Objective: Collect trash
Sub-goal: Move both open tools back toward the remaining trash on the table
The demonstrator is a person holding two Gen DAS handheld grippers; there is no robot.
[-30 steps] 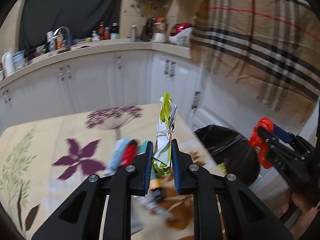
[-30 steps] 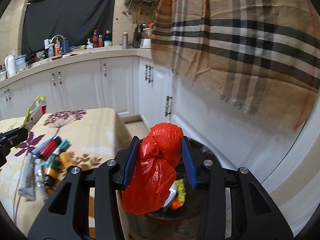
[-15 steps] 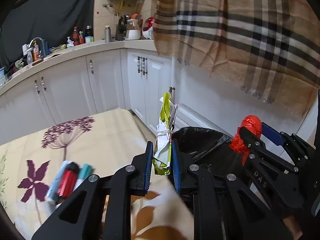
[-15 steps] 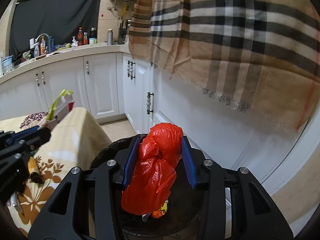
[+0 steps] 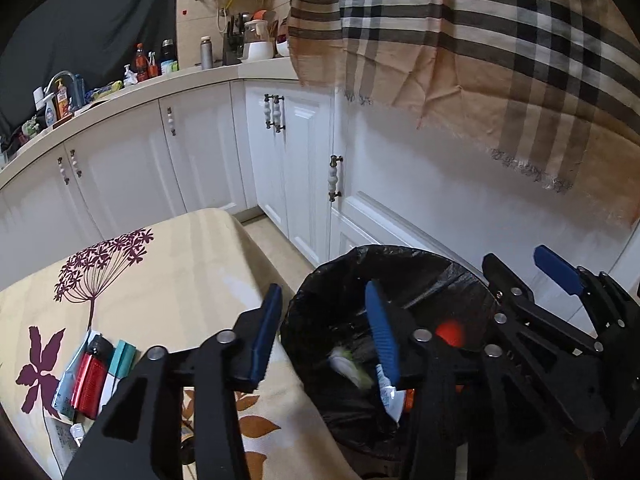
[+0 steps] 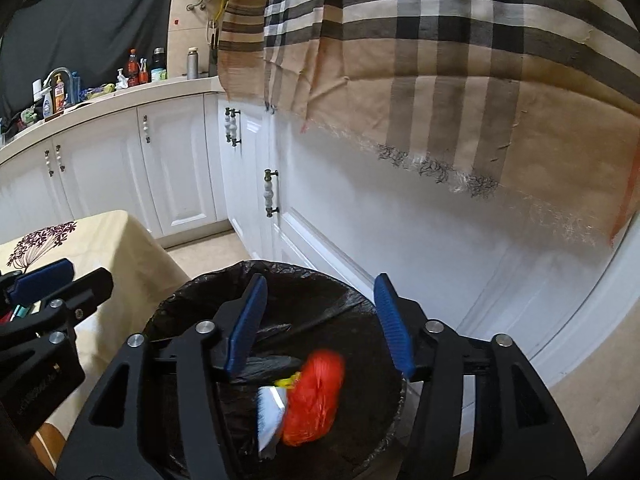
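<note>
Along the far side of the room a run of white cabinets (image 5: 208, 152) is seen, with a plaid cloth (image 6: 460, 60) hung over the upper right, its fringed lower edge well above the floor. A strip of bare tile floor (image 5: 280, 248) is left open between the cabinets and the corner of the surface (image 5: 180, 272), which is covered by a cream cloth printed with purple flowers. The rounded corner of that surface lies just beside the rim of the trash bin (image 6: 320, 276), and the bin stands close to the cabinet doors on its other side.

The bin is lined with a black bag and is open at the top. Inside it a red plastic bag (image 6: 316, 396) is seen, blurred, with a white and yellow wrapper (image 6: 270, 412) just beside it; further scraps lie lower in the liner.

Over the bin mouth the right gripper (image 6: 320, 320) is held, its jaws opening and nothing pressed between them. The left gripper (image 5: 324, 336) is held over the near rim, by the edge of the surface, its jaws likewise opening and empty.

On the surface, left of the left gripper, a small cluster of items (image 5: 92, 376) is left lying, among them a red and black one.
</note>
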